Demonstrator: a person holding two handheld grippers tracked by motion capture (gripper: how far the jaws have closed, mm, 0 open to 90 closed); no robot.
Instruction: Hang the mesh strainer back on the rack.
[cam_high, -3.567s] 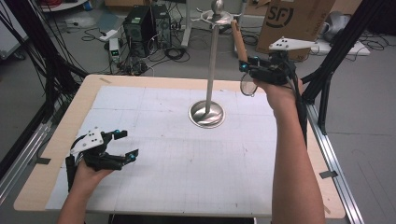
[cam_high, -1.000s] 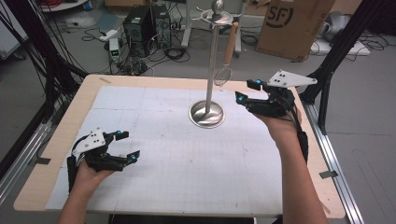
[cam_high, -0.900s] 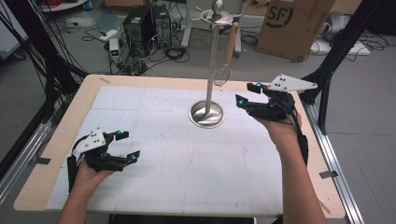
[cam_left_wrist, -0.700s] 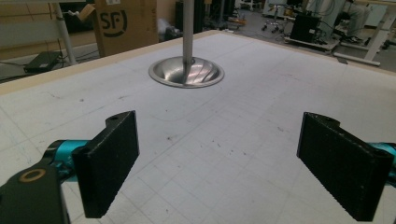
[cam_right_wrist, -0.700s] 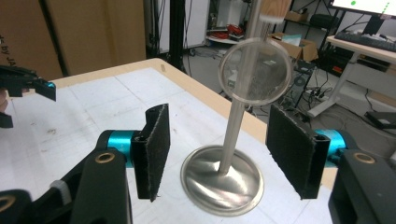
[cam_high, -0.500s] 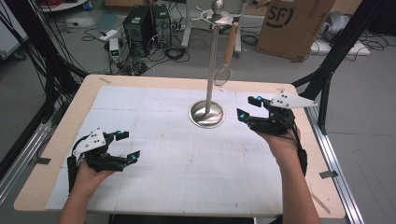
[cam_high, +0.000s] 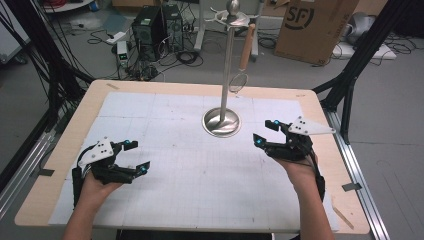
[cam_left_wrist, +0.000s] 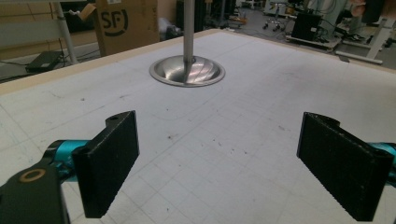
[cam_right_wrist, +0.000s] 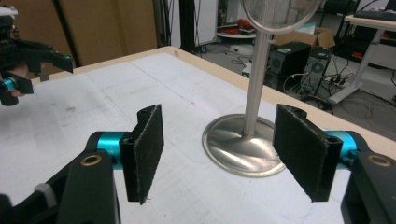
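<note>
A steel stand with a round dished base and a tall pole rises at the table's back middle. From its top arm hangs a small wire strainer with a wooden handle; its round rim hangs above the base. My right gripper hovers open just right of the base, nothing between its pads. At the front left my left gripper rests open and empty, aimed toward the base.
A white gridded mat covers the wooden table. Beyond the far edge stand a cardboard box, computer towers, cables and black frame legs.
My right gripper came down from the hanging strainer, which it let go, and moved toward me to table height beside the base. The left gripper stayed still.
</note>
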